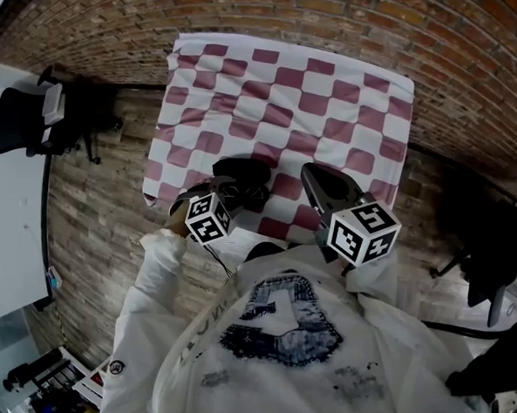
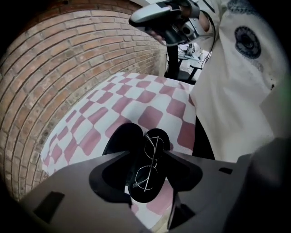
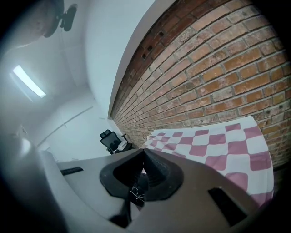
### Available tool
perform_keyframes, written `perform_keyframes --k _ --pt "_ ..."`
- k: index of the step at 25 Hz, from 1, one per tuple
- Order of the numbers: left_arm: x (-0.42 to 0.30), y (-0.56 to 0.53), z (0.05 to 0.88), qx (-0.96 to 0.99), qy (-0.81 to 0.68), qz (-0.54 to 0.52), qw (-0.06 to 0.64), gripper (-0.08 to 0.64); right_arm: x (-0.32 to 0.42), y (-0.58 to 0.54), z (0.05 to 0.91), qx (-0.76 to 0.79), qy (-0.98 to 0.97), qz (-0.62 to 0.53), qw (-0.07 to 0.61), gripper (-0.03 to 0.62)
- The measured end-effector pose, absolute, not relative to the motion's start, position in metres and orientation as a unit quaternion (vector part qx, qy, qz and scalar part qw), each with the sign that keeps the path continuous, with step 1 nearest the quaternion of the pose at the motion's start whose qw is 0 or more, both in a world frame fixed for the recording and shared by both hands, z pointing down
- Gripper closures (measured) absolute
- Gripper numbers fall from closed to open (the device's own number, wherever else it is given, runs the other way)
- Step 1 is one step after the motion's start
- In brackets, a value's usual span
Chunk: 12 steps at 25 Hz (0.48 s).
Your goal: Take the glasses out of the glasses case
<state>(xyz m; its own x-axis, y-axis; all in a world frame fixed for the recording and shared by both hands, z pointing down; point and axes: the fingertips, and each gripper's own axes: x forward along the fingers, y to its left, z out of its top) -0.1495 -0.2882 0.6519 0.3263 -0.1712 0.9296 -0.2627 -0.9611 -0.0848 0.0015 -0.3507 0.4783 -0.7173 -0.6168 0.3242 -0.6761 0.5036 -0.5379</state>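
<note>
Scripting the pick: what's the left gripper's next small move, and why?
Probably lower the left gripper slightly and close on the glasses: its jaws stand open either side of them, not touching, and they lie exposed in the open case.

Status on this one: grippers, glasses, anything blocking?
Left gripper open, jaws over open case. Right gripper shut, off to the side. Glasses lying in case, not gripped. Nothing in the way.

Checked cloth point(image 1: 292, 90) lies spread flat below a brick wall point(image 1: 253, 9). Black chair point(image 1: 23, 121) at left beside a white desk point(image 1: 8, 230); second chair point(image 1: 492, 250) at right.
</note>
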Motion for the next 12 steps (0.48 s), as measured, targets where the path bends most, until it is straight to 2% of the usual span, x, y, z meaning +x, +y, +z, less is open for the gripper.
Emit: perform_keyframes --k 5,12 --pt "-0.154 -0.287 0.669 0.805 -0.103 0.583 0.052 0.341 0.004 -0.355 0.481 0.379 -0.862 0.334 0.046 0.578" --pt "-0.153 -0.285 0.684 0.795 -0.077 0.600 0.048 0.396 0.004 -0.361 0.486 0.382 -0.858 0.339 0.049 0.578"
